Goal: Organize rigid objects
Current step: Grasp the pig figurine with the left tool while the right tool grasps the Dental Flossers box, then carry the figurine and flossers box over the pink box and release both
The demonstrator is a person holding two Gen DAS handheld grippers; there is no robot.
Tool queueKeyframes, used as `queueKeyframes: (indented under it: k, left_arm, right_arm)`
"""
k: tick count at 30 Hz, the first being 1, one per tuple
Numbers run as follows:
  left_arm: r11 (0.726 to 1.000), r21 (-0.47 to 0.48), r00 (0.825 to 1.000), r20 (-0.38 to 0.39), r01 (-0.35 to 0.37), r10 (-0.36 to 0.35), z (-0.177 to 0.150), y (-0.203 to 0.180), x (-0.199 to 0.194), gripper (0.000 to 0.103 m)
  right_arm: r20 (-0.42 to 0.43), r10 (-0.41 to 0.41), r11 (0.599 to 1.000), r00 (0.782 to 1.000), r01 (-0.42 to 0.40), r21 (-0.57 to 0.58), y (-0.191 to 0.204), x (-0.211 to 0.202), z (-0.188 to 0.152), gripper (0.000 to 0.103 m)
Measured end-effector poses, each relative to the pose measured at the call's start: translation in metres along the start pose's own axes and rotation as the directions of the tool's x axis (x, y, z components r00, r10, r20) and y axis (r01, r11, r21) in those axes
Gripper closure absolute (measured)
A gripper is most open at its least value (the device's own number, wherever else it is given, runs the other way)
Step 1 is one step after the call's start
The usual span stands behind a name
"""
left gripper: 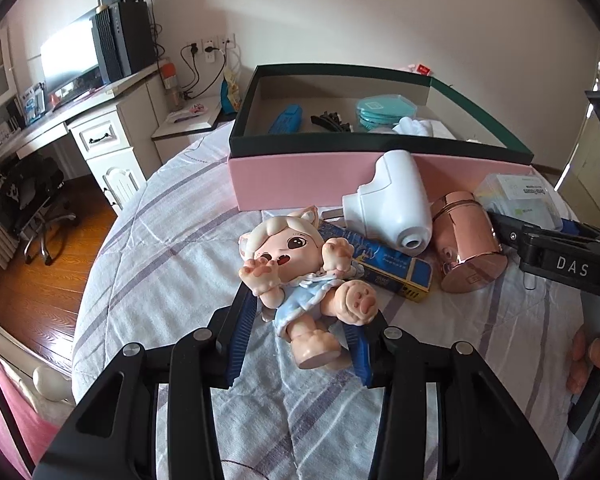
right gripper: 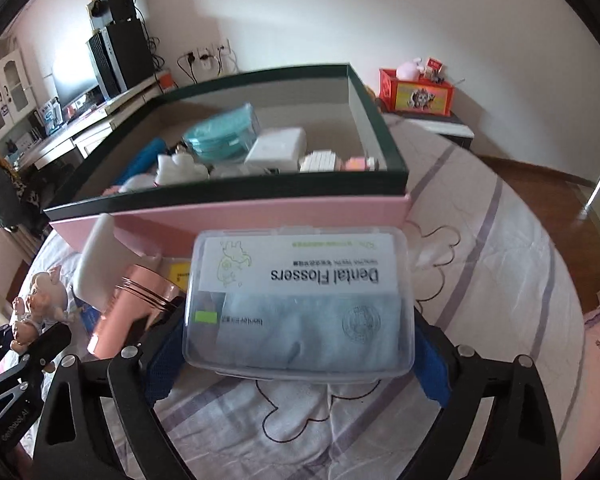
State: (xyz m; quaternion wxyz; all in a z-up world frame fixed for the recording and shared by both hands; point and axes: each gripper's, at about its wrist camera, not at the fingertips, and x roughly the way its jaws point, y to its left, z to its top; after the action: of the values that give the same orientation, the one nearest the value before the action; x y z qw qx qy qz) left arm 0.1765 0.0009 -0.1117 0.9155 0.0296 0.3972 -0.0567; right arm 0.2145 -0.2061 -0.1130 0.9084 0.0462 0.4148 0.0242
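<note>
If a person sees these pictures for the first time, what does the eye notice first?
Probably the cat-eared doll, lying on the striped bedspread between the left gripper fingers. Next, the clear Dental Flossers box filling the right view, held in the right gripper, with the open pink box behind.
</note>
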Motion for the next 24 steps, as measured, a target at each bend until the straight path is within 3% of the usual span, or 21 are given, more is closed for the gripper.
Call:
queueKeyframes:
  k: [11, 18, 24]
  left_arm:
    - [0.999, 0.027, 0.996, 0.09, 0.023, -0.025, 0.027, -0.004, -0.031, 0.06]
    - [0.996, 0.083, 0.985, 0.17, 0.023, -0.037, 0.079, -0.015, -0.042, 0.06]
    - [0.993, 0.106, 0.982, 0.176, 0.044, -0.063, 0.132, -0.019, -0.016, 0.06]
  right_arm:
    - [0.138, 0.037, 0.998, 0.99, -0.03, -0.052, 0.012, -0.058, 0.009, 0.008]
    - [0.198, 0.042, 0.995, 0.979, -0.022, -0.099, 0.02, -0.073, 0.043, 0.008]
    - [0.21, 0.045, 0.993, 0.977, -0.021, -0.114, 0.02, -0.058, 0.086, 0.008]
